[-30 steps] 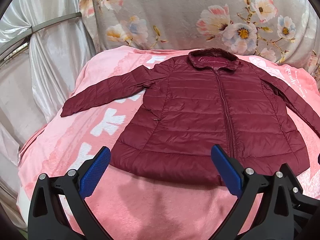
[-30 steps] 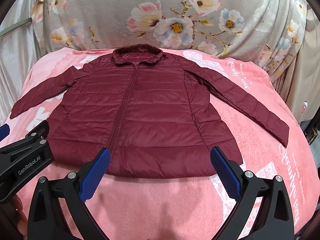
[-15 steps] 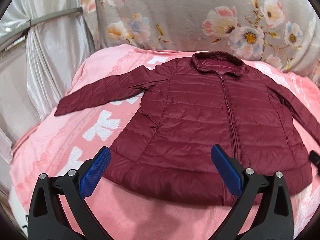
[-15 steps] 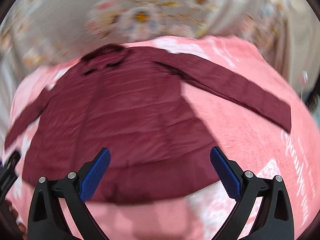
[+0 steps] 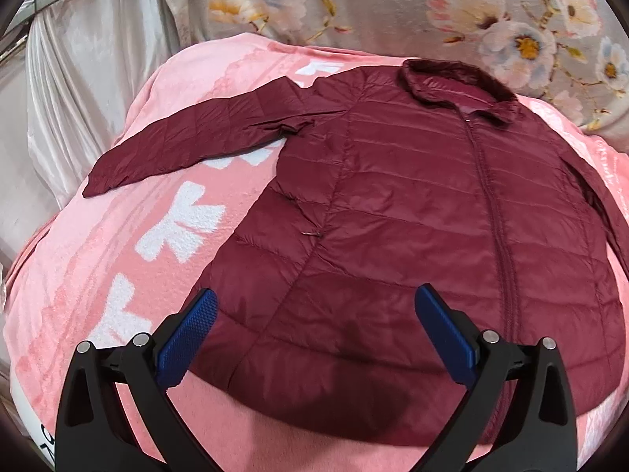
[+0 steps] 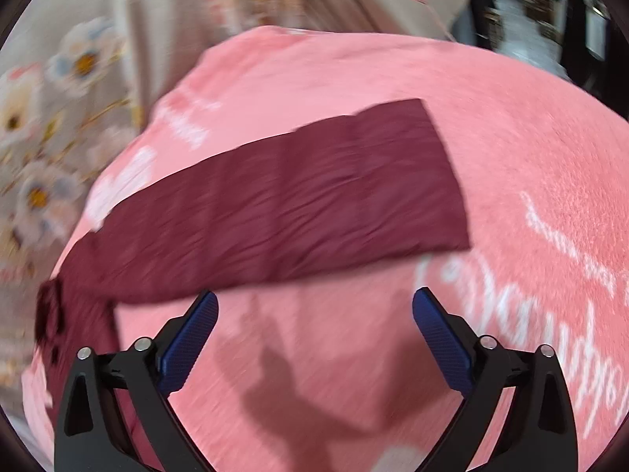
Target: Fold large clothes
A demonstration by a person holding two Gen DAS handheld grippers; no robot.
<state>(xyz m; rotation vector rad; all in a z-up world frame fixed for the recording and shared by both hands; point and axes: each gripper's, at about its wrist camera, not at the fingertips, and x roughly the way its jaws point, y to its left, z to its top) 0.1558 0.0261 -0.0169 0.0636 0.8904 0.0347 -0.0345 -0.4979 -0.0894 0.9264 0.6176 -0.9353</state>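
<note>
A maroon quilted jacket (image 5: 412, 212) lies flat and zipped, front up, on a pink blanket (image 5: 129, 244). Its collar (image 5: 456, 78) is at the far side and its left sleeve (image 5: 196, 133) stretches out to the left. My left gripper (image 5: 314, 330) is open and empty, above the jacket's lower left hem. In the right wrist view, which is blurred, the jacket's right sleeve (image 6: 295, 200) lies stretched out on the blanket (image 6: 491, 126). My right gripper (image 6: 314, 330) is open and empty, just short of that sleeve.
A floral grey cloth (image 5: 393, 4) hangs behind the blanket. A silvery curtain (image 5: 78, 63) hangs at the left. The blanket drops away at its left and near edges. White lettering (image 6: 570, 295) marks the blanket at the right.
My left gripper has moved forward and left over the jacket's hem. My right gripper has swung right, from facing the whole jacket to facing the right sleeve. Both stay open.
</note>
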